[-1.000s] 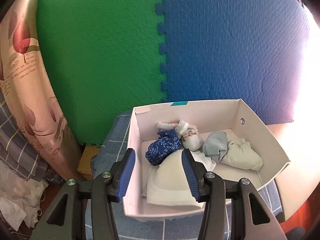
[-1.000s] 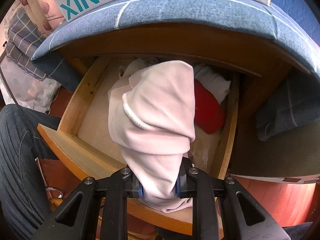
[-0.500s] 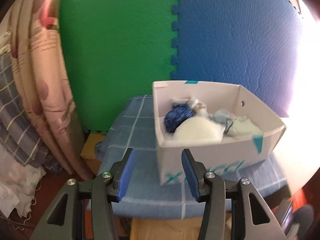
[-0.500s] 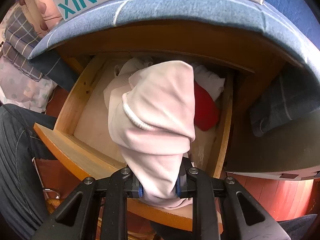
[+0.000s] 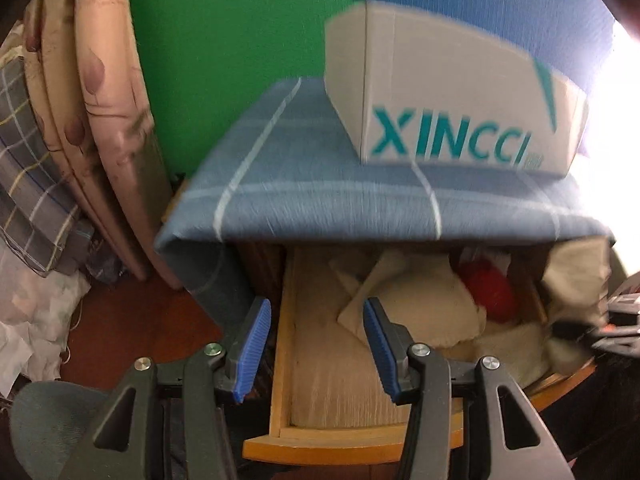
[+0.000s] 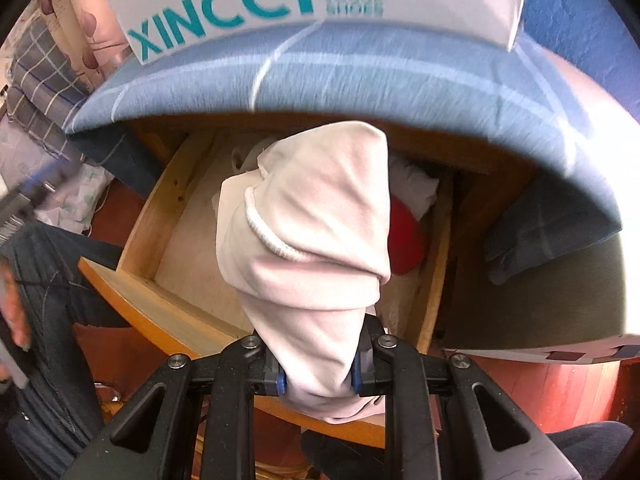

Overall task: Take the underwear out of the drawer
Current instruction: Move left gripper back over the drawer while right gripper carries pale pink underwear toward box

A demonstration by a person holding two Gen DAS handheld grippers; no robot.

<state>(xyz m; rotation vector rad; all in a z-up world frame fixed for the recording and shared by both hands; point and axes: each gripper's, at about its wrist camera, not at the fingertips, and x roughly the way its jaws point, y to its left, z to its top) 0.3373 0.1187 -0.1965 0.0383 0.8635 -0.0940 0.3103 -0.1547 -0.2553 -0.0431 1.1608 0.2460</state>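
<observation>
underwear (image 6: 316,240) lengthwise along fingers (image 6: 276,376)

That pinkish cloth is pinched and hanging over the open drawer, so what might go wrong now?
Three things, I'd guess. The right hand-held gripper holds only the bunched end of the pale underwear, so it might slip free. The table edge under the blue cloth overhangs the drawer, so a straight lift could snag it. The left hand-held gripper, open, hovers over the drawer's left wall; the blurred view suggests fast movement, so it might bump the wood.
</observation>
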